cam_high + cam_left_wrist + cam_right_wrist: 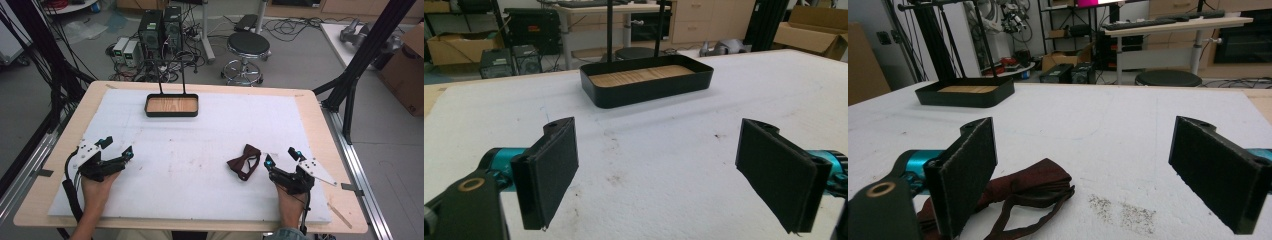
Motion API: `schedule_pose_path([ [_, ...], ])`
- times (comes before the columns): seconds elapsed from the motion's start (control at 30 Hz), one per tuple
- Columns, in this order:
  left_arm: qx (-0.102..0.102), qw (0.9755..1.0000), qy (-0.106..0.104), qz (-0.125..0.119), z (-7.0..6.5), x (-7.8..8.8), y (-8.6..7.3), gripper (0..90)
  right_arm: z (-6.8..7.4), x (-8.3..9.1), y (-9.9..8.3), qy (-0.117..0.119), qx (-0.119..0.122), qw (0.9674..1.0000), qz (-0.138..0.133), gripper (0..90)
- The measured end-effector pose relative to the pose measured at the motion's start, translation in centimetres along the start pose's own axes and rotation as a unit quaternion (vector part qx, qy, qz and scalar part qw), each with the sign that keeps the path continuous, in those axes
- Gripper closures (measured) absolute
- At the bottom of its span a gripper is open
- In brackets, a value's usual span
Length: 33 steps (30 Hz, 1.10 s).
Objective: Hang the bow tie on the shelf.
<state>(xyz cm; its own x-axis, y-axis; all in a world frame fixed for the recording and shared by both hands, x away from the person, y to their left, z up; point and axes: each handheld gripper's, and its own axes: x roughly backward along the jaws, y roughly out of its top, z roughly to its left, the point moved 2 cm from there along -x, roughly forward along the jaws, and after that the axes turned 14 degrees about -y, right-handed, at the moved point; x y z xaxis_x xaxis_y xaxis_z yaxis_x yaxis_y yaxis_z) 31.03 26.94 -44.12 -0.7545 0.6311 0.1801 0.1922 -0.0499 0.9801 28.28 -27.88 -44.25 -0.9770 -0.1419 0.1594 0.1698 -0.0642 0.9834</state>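
Resting on the white worktop (200,150), both claws spread wide and released, right claw (281,158) just beside a dark red bow tie (244,161), left claw (116,148) well apart, black tray (171,105) at far edge.

Even, bright overhead light; shadows stay soft and faint. The high view is slightly soft, with no glare.

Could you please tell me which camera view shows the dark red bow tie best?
The high view: the whole bow tie lies unobstructed on the white mat. In the right gripper view its left end hides behind a jaw.
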Motion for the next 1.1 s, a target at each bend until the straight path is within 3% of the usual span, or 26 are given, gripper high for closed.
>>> schedule_pose_path([
  [0.2,-0.001,1.0,0.001,0.001,0.0,0.0,0.0,17.5,0.5,-0.2,0.1,0.002,-0.012,0.9999,0.007,10.9],
  [0.4,-0.003,1.0,0.001,0.003,0.0,0.0,0.0,17.5,2.6,-1.3,0.5,0.004,0.011,0.9997,0.02,14.3],
  [0.67,-0.001,1.0,0.0,0.004,0.0,0.0,0.0,17.5,4.2,-2.8,0.3,0.013,0.003,0.998,0.063,15.3],
  [0.7,-0.001,1.0,0.001,0.003,0.0,-0.1,0.0,17.5,4.5,-3.3,0.2,0.01,-0.001,0.9967,0.081,16.0],
  [0.87,-0.001,1.0,0.001,0.003,0.0,-0.1,0.0,17.5,5.3,-3.9,0.0,0.006,0.007,0.9943,0.106,19.8],
  [0.97,0.0,1.0,0.0,0.003,0.0,0.0,0.0,17.6,6.1,-4.7,-0.3,-0.006,0.012,0.9899,0.141,23.6],
  [1.07,0.0,1.0,0.0,0.003,0.0,-0.1,0.0,17.6,6.4,-5.0,-0.5,-0.013,0.018,0.9879,0.153,25.6],
  [1.1,0.0,1.0,0.0,0.003,0.0,-0.1,0.0,17.6,6.7,-5.3,-0.8,-0.015,0.025,0.9854,0.168,27.3],
])
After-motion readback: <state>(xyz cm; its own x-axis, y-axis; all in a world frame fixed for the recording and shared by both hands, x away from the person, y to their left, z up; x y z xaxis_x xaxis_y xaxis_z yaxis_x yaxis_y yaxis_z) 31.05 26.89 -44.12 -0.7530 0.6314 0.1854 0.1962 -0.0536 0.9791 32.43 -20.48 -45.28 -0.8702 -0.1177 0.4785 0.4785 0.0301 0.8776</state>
